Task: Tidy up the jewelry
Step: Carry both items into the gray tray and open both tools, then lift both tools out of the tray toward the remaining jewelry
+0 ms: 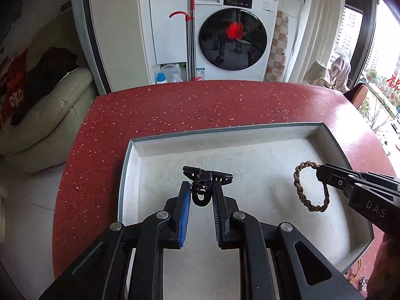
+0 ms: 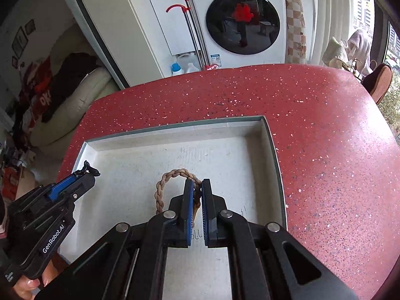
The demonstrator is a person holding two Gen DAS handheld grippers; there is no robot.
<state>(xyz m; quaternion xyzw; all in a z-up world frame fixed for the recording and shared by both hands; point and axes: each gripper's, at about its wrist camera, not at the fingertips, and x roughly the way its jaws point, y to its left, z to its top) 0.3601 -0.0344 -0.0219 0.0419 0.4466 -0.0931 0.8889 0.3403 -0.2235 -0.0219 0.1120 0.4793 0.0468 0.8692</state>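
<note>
the left gripper [image 1: 200,190] was narrowed on a black hair clip [image 1: 206,177], the blue pads pressing the clip's lower body while its long bar stood crosswise above the fingertips, running left to right in the left wrist view. the right gripper [image 2: 197,187] was fully closed on a braided bracelet [image 2: 170,187], pinched at one side of the loop; the rest of the loop hung free to the left of the fingers in the right wrist view.

both items were held over the white tray [image 1: 175,140], which sat on the red speckled tabletop [image 1: 200,105]. whether either item touched the tray floor could not be told from these views. in the left wrist view the clip was at centre frame and the bracelet at the right of the frame, well apart, both inside the tray's rim. the tray floor showed nothing else lying in it.

judgement: the deciding relation was tray directly beneath each held item, so each gripper appeared placed for a set-down. the clip lay nearer the tray's left wall, the bracelet nearer its right wall, so the two drops should not interfere. risk noted: the bracelet's slack loop could catch on a fingertip at release.

a white washing machine [image 1: 232,32] stood beyond the tabletop, upper centre.
</note>
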